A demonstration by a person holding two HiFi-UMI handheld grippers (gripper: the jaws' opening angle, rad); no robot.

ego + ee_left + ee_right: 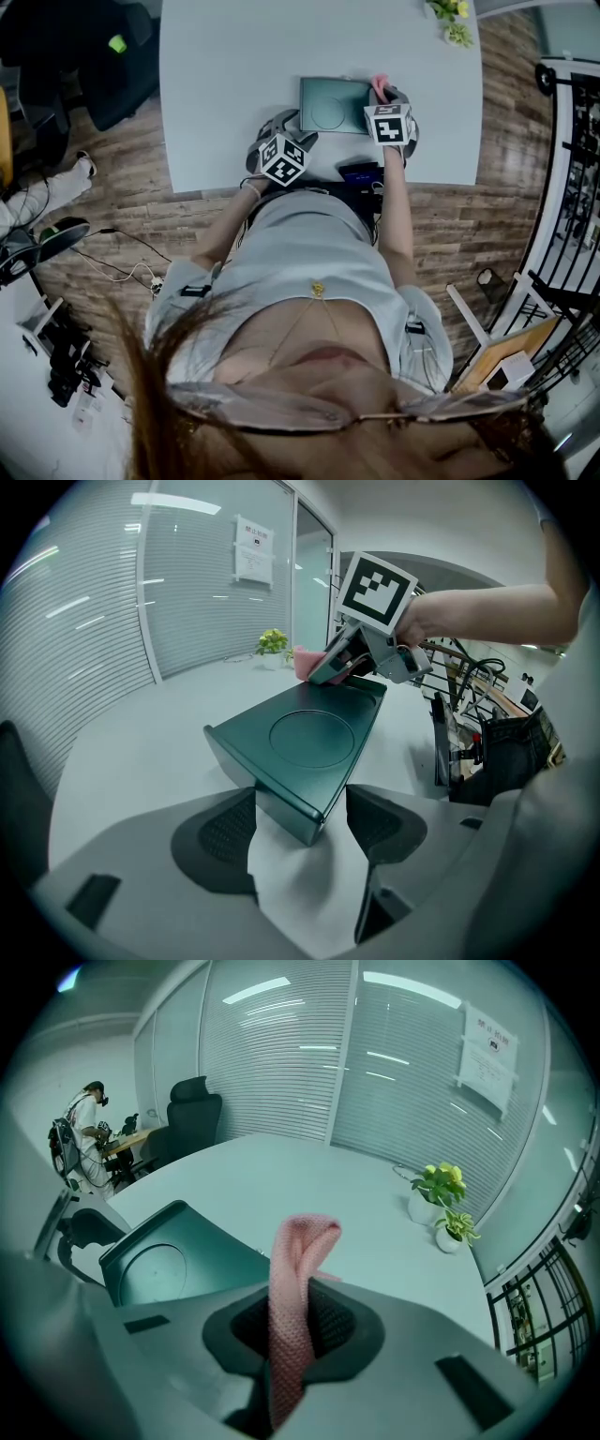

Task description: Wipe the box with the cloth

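A dark green box [333, 103] with a round recess in its lid lies on the pale grey table [225, 84]. In the left gripper view the box [309, 738] has its near corner between my left gripper's [302, 825] open jaws, with a gap on each side. My right gripper [382, 94] hovers at the box's far right edge, shut on a pink knitted cloth [378, 86]. From the right gripper view the cloth [298, 1279] stands up out of the shut jaws of my right gripper [292, 1321], and the box [164, 1260] lies lower left. My left gripper [289, 131] is at the box's near left corner.
Small potted plants [453, 21] stand at the table's far right corner. A black office chair [112, 56] is left of the table. A dark device [361, 173] lies at the near table edge. A black railing [572, 141] runs along the right. A distant person [89, 1124] stands by a desk.
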